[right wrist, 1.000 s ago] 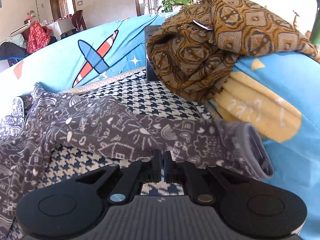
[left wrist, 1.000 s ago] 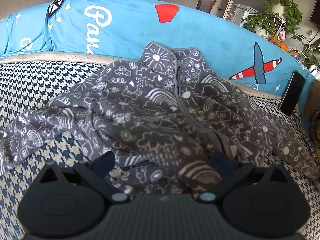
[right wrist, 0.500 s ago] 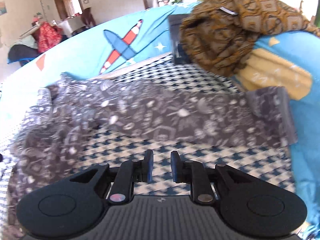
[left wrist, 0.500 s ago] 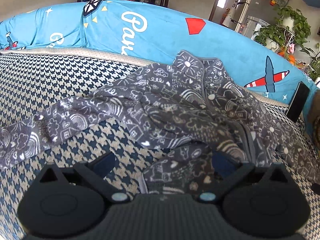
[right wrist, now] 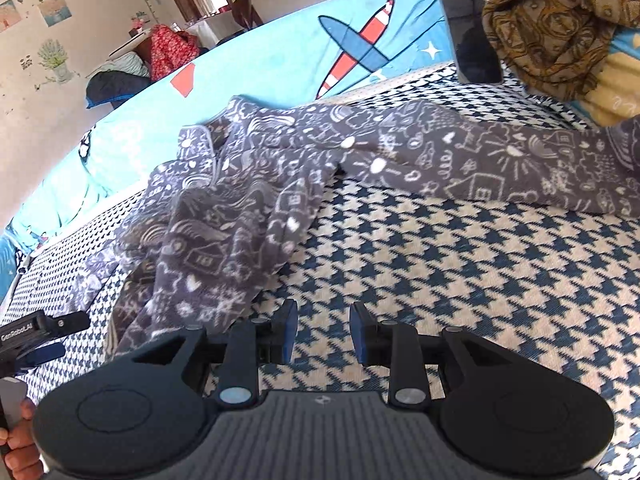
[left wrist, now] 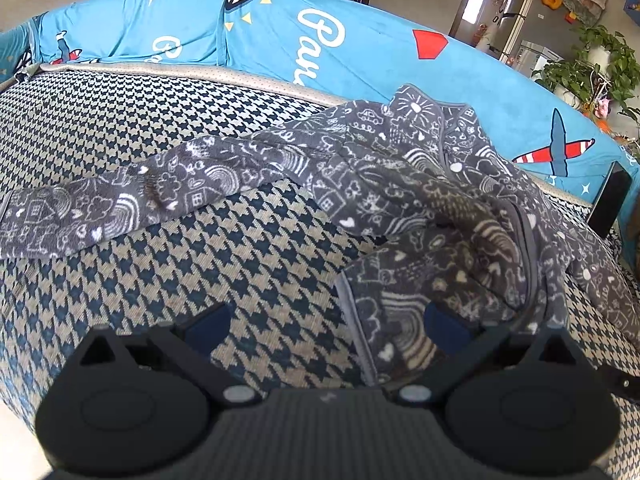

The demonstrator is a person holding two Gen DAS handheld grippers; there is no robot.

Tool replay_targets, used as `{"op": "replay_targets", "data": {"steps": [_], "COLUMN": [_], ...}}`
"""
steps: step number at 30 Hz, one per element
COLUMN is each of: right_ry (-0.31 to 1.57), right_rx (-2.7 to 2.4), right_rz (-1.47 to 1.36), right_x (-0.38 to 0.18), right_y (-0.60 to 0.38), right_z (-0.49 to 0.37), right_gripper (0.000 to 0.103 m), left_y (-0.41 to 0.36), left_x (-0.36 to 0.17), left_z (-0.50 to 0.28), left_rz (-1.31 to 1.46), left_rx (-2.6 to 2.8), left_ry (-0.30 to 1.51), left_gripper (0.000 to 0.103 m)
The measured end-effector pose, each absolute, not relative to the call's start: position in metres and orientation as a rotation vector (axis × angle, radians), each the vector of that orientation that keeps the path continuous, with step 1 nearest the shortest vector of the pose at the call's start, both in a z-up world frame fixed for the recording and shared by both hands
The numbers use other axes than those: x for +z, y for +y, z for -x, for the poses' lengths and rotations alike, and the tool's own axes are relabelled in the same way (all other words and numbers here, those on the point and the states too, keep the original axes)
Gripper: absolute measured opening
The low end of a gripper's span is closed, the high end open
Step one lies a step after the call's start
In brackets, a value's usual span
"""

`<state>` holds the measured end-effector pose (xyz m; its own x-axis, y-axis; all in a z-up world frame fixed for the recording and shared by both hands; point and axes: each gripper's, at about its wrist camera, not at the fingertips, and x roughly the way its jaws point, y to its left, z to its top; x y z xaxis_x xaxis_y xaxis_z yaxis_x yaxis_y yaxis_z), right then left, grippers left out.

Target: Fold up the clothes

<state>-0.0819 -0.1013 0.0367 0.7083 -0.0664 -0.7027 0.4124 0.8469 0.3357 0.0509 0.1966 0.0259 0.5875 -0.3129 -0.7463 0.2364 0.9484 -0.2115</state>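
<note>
A dark grey fleece jacket [left wrist: 400, 184] with white doodle print lies crumpled on the houndstooth sofa seat [left wrist: 256, 264], one sleeve [left wrist: 120, 200] stretched out to the left. My left gripper [left wrist: 326, 326] is open wide, low over the seat, and the jacket's hem reaches in beside its right finger [left wrist: 444, 324]. In the right wrist view the jacket [right wrist: 248, 216] lies to the left and its other sleeve [right wrist: 500, 168] runs off to the right. My right gripper [right wrist: 323, 334] has its jaws opening over bare seat fabric with nothing between them.
A black phone [right wrist: 472, 40] leans on the blue printed backrest [right wrist: 280, 60]. A brown patterned cloth [right wrist: 560, 20] is piled at the right end over a yellow blanket [right wrist: 612, 96]. The left gripper [right wrist: 36, 340] and a hand [right wrist: 16, 448] show at the left edge.
My right gripper let go of the sleeve cuff, opened partway and drew back left over the seat. My left gripper slid left, so the jacket hem now sits at its right finger.
</note>
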Motion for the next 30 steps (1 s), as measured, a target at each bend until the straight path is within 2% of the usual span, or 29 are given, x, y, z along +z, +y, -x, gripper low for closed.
{"op": "replay_targets", "data": {"steps": [5, 7, 12, 18, 30], "right_ry": [0.753, 0.759, 0.778, 0.756, 0.709], "right_rx": [-0.119, -0.06, 0.008, 0.042, 0.036], "right_rz": [-0.522, -0.536, -0.623, -0.752, -0.729], "right_x": [0.027, 0.023, 0.009, -0.005, -0.015], "right_y": [-0.063, -0.049, -0.025, -0.01, 0.018], "right_z": [0.079, 0.078, 0.077, 0.076, 0.05], "right_gripper": [0.028, 0.031, 0.057, 0.062, 0.066], "left_y": [0.205, 0.209, 0.221, 0.231, 0.237], "left_x": [0.021, 0.019, 0.014, 0.01, 0.003], "left_z": [-0.037, -0.032, -0.023, -0.015, -0.001], "left_rz": [0.106, 0.115, 0.152, 0.157, 0.146], "left_rx": [-0.288, -0.27, -0.239, -0.225, -0.211], "left_ry": [0.869, 0.866, 0.865, 0.86, 0.849], "left_gripper": [0.103, 0.103, 0.103, 0.103, 0.103]}}
